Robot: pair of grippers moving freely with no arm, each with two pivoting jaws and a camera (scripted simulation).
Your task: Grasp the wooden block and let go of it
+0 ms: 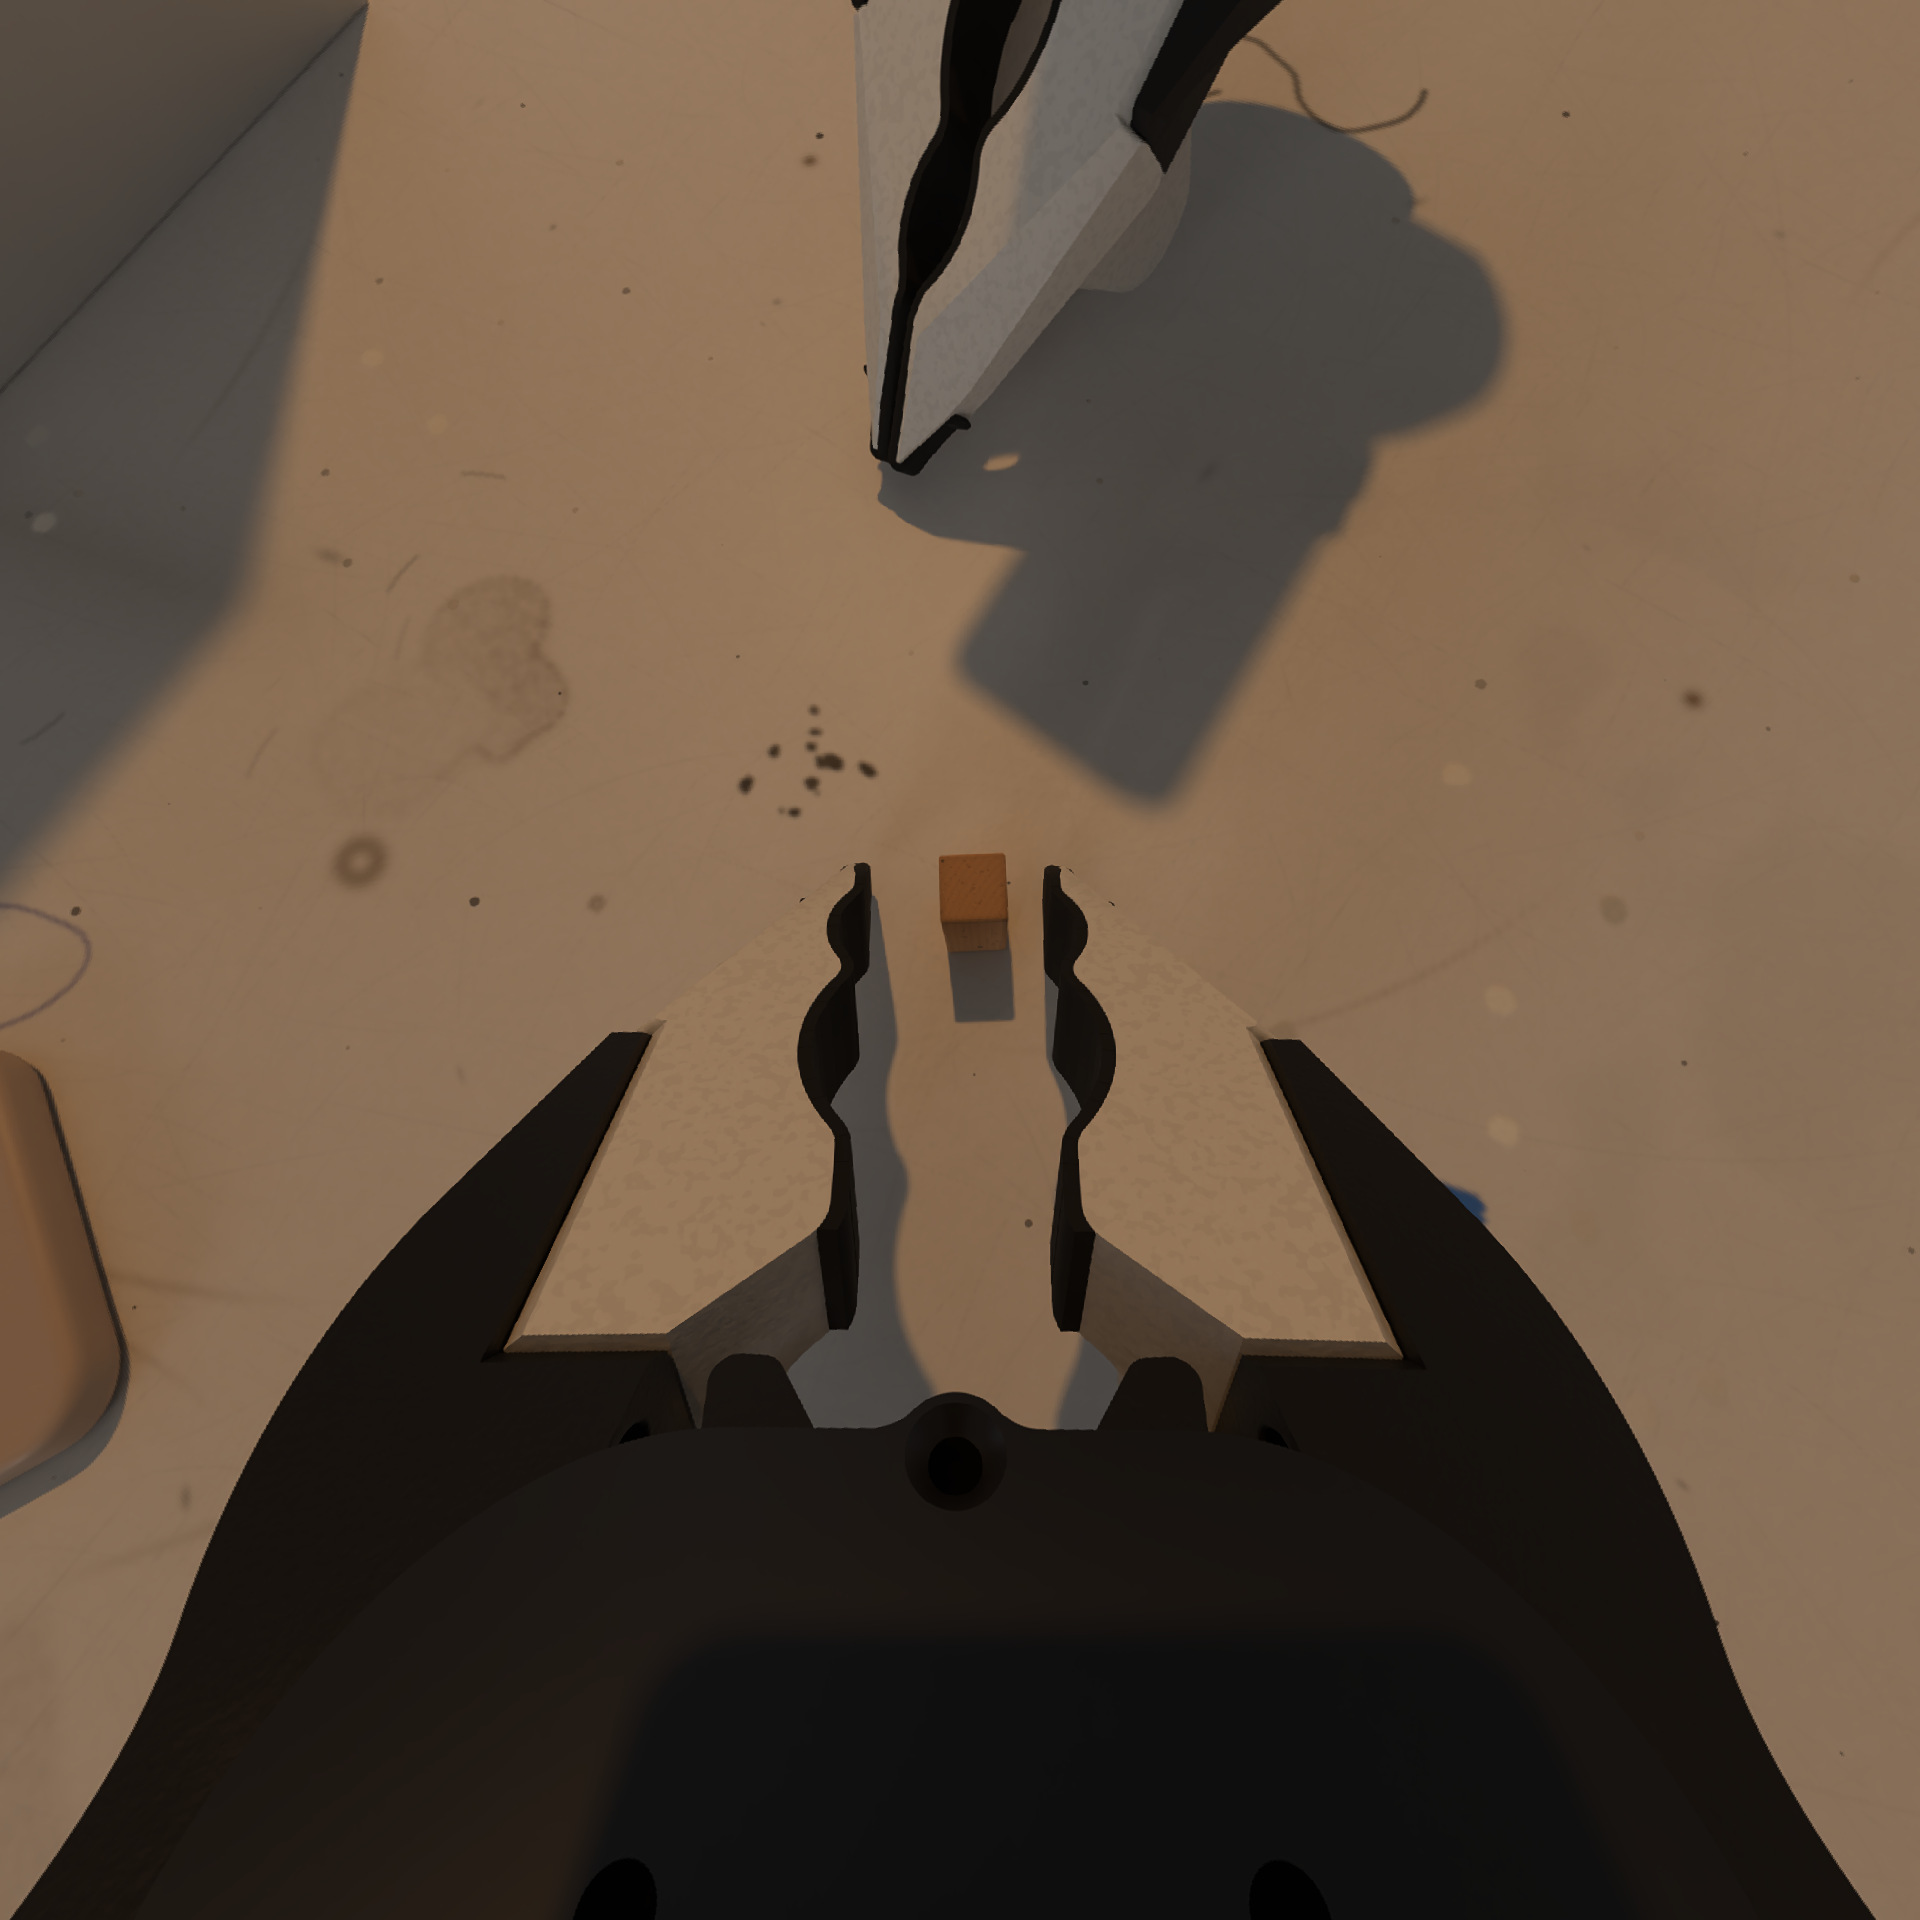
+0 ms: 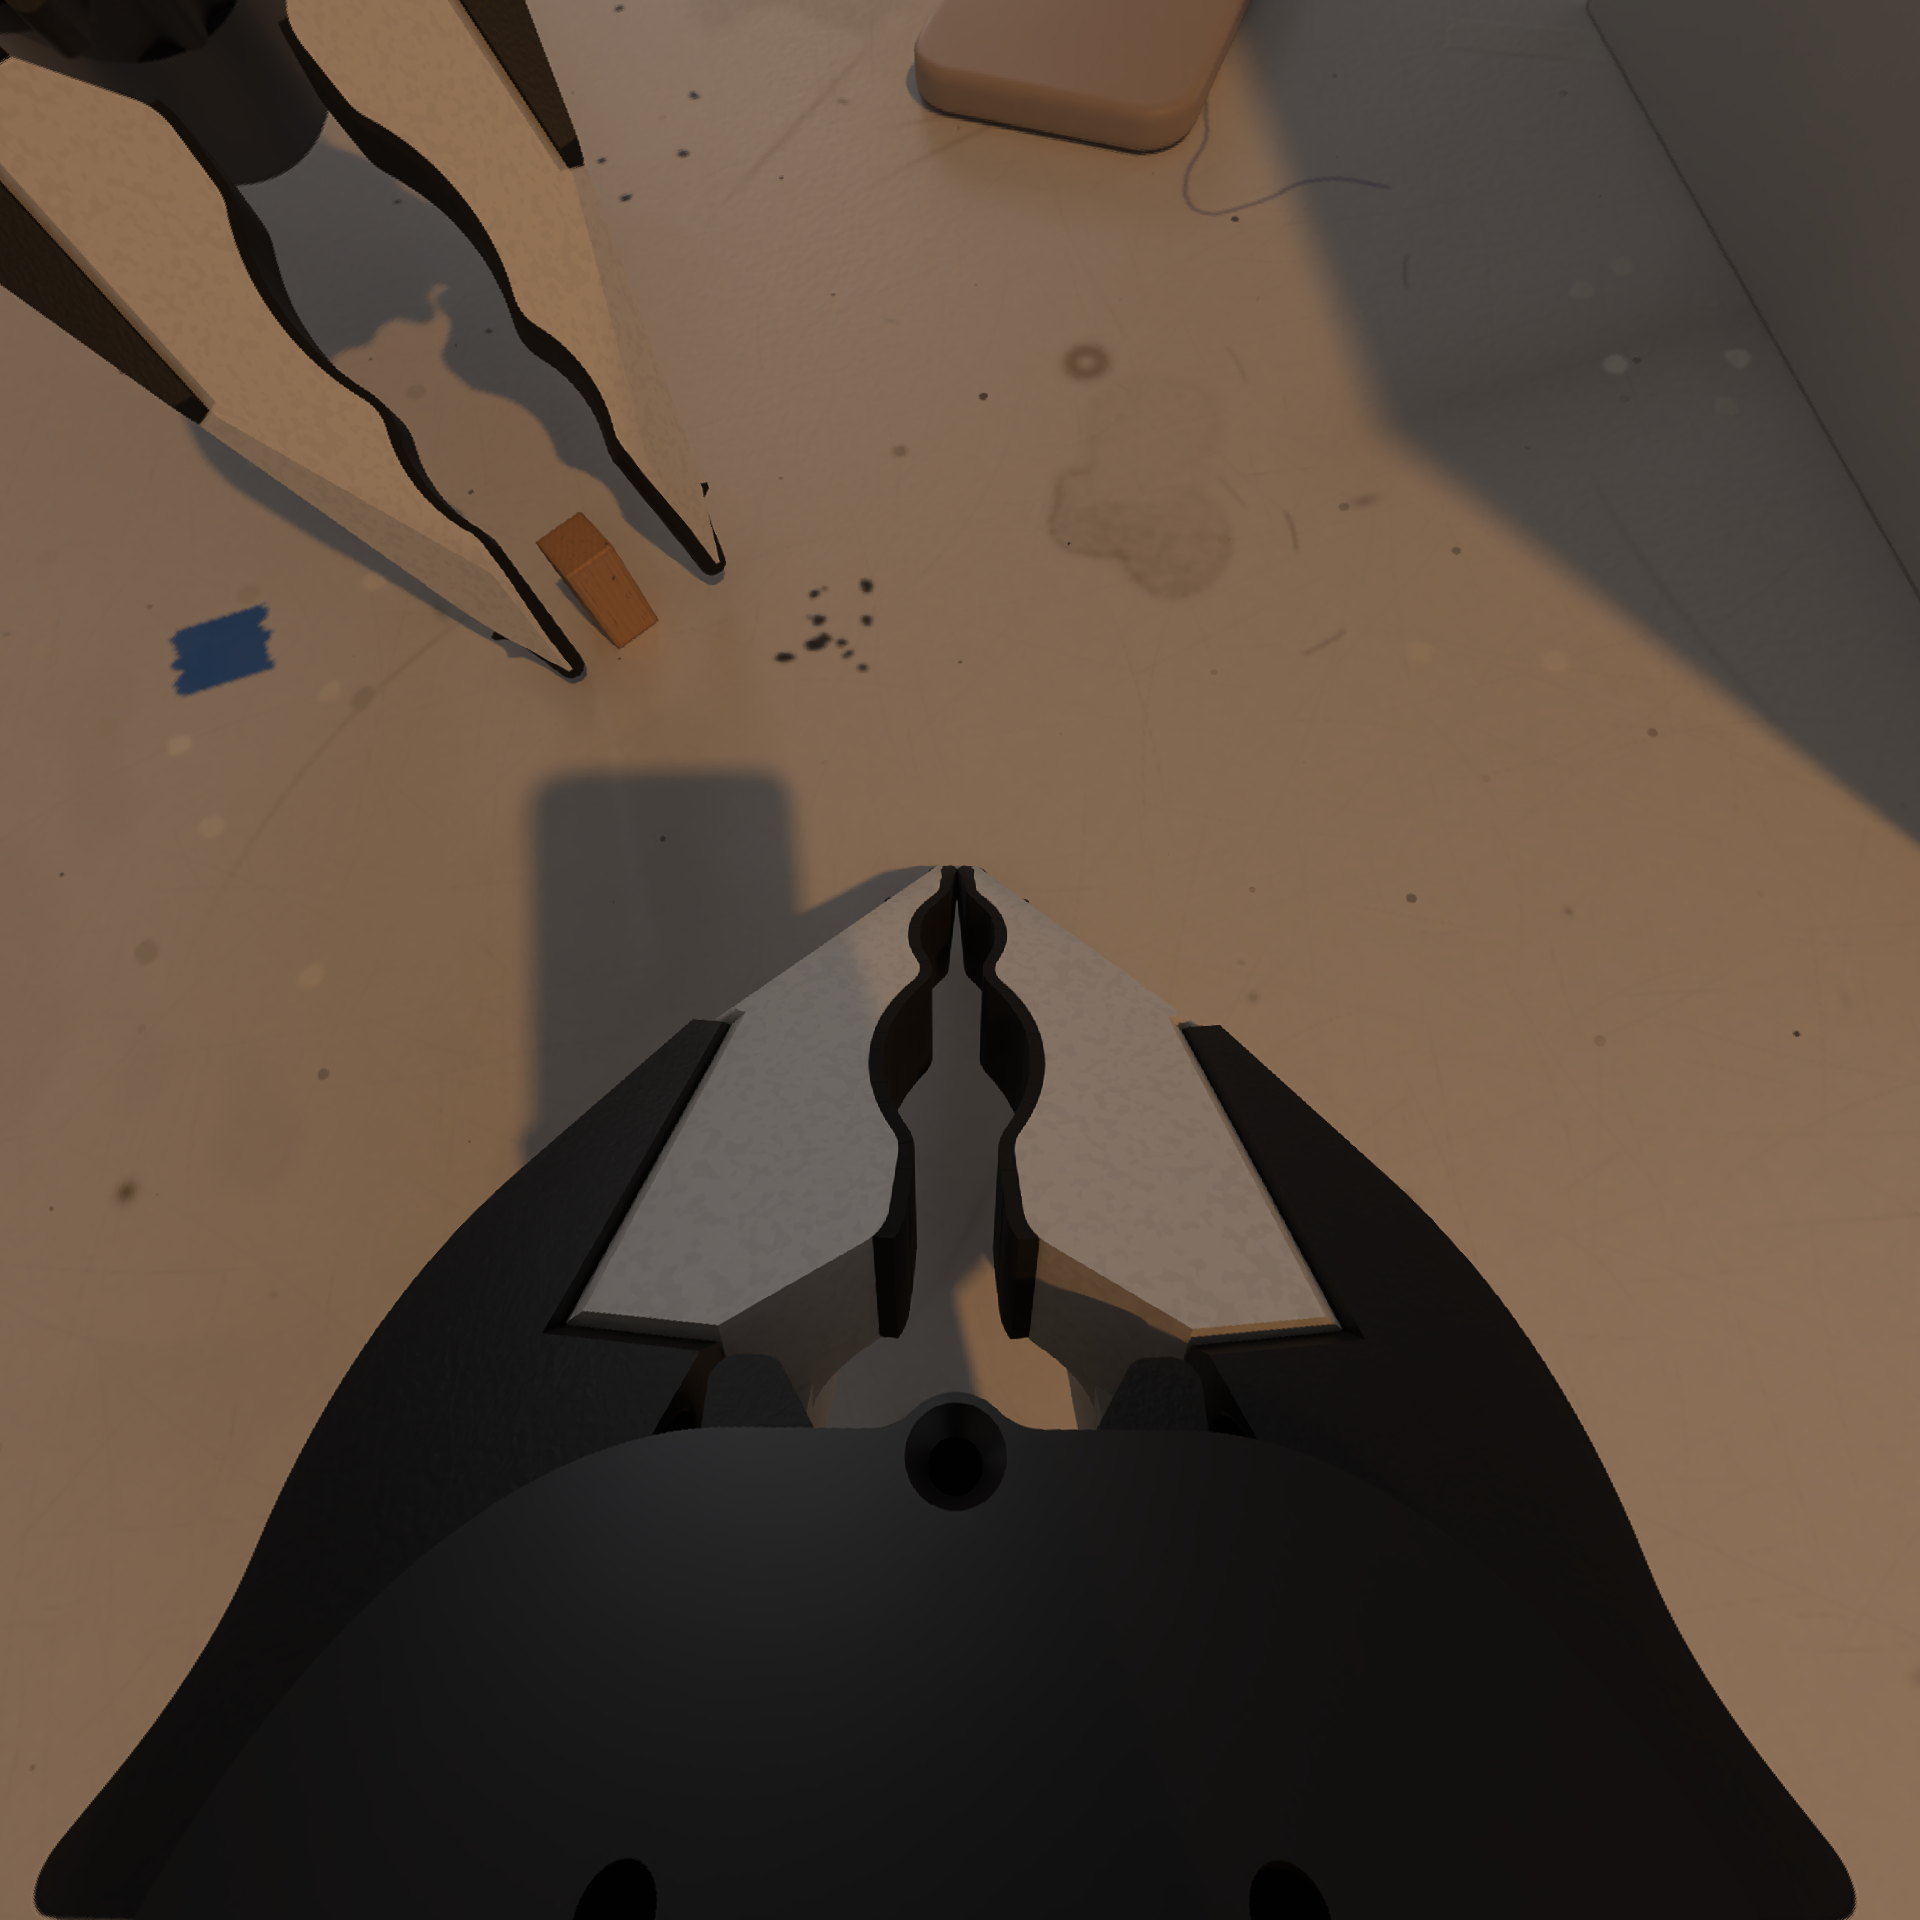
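Note:
A small wooden block (image 1: 974,900) stands on the tan table between the tips of my left gripper (image 1: 954,883). The left gripper is open, with a gap on each side of the block, and its tips are low at the table. In the right wrist view the block (image 2: 597,580) sits between the left gripper's fingertips (image 2: 644,618) at the upper left. My right gripper (image 2: 956,878) is shut and empty, hovering apart from the block. It also shows in the left wrist view (image 1: 904,452), farther off, tips pointing down near the table.
A tan rounded slab (image 2: 1081,73) lies at the table's far side, also at the left edge in the left wrist view (image 1: 47,1257). A blue tape patch (image 2: 221,649) lies near the block. A grey wall or box (image 1: 125,156) stands at the upper left.

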